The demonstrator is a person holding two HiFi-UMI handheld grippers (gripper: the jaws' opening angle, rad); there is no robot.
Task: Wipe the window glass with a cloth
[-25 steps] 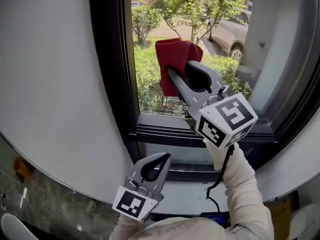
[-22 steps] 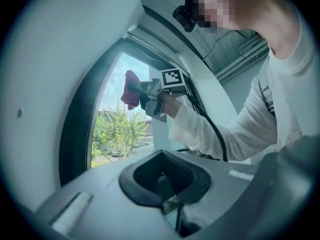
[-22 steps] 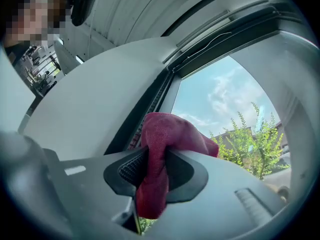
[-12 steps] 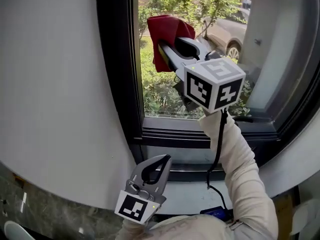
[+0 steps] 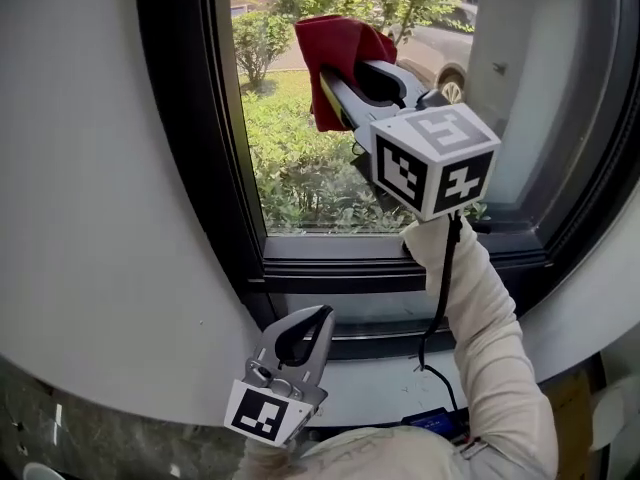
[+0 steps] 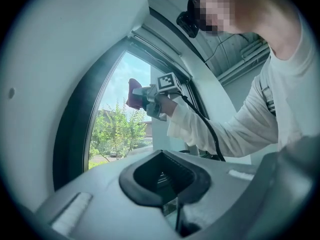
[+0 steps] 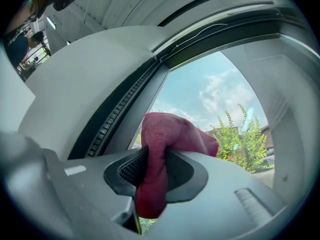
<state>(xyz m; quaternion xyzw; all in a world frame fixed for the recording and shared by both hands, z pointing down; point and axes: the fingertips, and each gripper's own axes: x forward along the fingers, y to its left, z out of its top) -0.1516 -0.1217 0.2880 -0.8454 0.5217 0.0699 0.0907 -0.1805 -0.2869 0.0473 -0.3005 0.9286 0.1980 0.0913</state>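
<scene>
While at glass (image 5: pixel 290 168), cloth (image 5: pixel 335 43) near frame (image 5: pixel 185 118)

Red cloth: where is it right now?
In the head view, the red cloth is at top centre, clamped in the right gripper and held up in front of the window glass, right of the black window frame.

White sill (image 5: pixel 375 380) sits under the dark window frame (image 5: pixel 330 273). A black cable (image 5: pixel 428 353) drops onto it, running to a small blue item (image 5: pixel 437 423) at the near edge. Dark speckled floor (image 5: pixel 70 418) btm left, w/ pale scraps.
</scene>
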